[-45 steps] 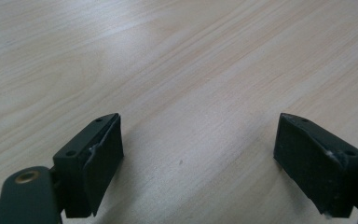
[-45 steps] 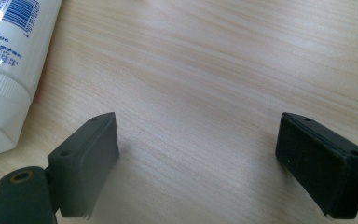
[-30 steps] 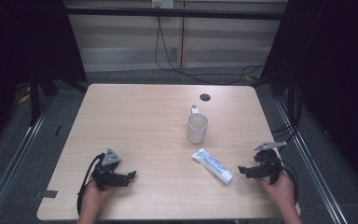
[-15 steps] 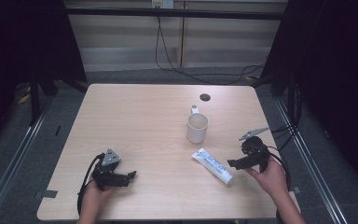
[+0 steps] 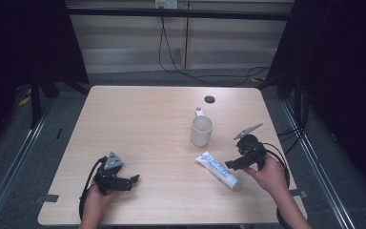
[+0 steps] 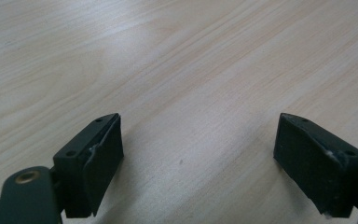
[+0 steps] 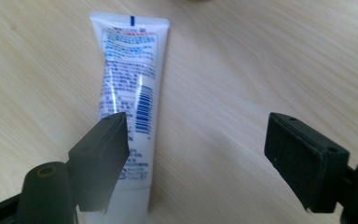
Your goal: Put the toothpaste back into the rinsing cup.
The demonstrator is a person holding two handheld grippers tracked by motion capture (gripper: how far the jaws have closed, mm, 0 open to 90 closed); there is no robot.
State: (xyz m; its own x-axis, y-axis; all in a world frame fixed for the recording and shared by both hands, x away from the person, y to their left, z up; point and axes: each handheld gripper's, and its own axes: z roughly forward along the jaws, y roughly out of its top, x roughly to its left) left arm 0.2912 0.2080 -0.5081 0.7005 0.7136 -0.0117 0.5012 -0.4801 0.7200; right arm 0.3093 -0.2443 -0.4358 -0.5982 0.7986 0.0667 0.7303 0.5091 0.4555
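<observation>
From the high view, the right tool [image 5: 234, 163] hovers over the cap end of the white tube [image 5: 217, 169], which lies flat on the counter [image 5: 138, 124] just ahead of it, with the mug [image 5: 201, 130] beyond the tube's far end. Its jaws have just been closing a little but stand wide, nothing between them. A careless sweep could shove the tube towards the mug. The left tool [image 5: 132, 181] rests well away, jaws spread.

In the left gripper view, the left tool [image 6: 198, 154] gapes over bare wood.

In the right gripper view, the right tool [image 7: 196, 154] sits off-centre: the tube [image 7: 130, 84] lies under the left jaw, so closing here would likely pinch an edge and make the glossy, printed, flat-crimped tube skid.
</observation>
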